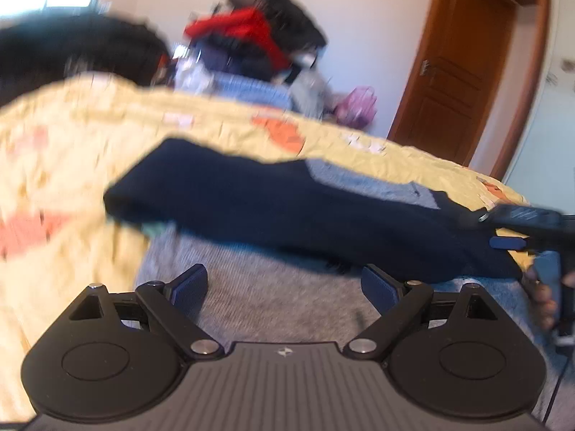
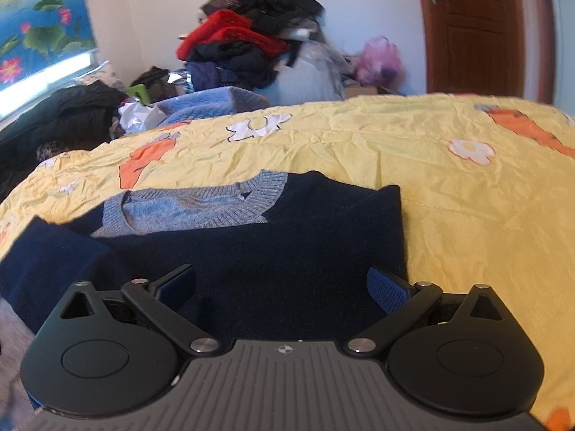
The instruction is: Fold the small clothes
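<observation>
A small knit sweater lies flat on the yellow bedsheet [image 2: 449,197]; it has a grey body [image 1: 273,298], a grey collar [image 2: 194,208] and navy sleeves. One navy sleeve [image 1: 287,212] is folded across the chest. In the blurred left wrist view my left gripper [image 1: 284,282] hangs open over the grey body, with nothing between its pads. My right gripper [image 2: 282,282] stands open just above the folded navy sleeve [image 2: 287,251], near the sweater's right edge. In the left wrist view the right gripper [image 1: 521,231] shows at the sleeve's far right end, with a hand [image 1: 542,301] under it.
A tall pile of dark and red clothes [image 2: 248,32] rises behind the bed, with a light blue garment [image 2: 212,104] and a pink bag [image 2: 381,57] beside it. A wooden door [image 2: 474,28] is at the back right. Dark clothing [image 2: 61,118] lies at the left.
</observation>
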The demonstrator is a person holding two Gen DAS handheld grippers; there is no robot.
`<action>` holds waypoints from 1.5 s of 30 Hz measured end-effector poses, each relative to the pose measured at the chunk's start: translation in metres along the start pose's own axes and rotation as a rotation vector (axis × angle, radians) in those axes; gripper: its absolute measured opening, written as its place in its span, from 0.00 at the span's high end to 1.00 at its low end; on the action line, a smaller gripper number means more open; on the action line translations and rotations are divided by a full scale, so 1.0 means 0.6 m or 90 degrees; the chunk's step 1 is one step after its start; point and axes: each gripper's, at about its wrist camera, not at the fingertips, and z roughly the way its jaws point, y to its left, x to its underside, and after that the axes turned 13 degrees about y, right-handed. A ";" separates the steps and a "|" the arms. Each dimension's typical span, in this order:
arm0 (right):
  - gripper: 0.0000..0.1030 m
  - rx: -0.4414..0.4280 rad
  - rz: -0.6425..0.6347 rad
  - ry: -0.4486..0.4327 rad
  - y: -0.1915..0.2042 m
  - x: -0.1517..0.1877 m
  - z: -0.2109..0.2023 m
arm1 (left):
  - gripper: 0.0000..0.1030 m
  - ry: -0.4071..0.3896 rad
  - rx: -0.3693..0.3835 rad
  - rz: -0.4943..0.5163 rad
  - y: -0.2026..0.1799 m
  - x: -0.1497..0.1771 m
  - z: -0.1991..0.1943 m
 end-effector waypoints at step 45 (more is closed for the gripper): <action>0.81 0.004 0.057 0.091 -0.124 -0.075 -0.049 | 0.00 0.032 0.049 0.107 -0.049 -0.164 0.080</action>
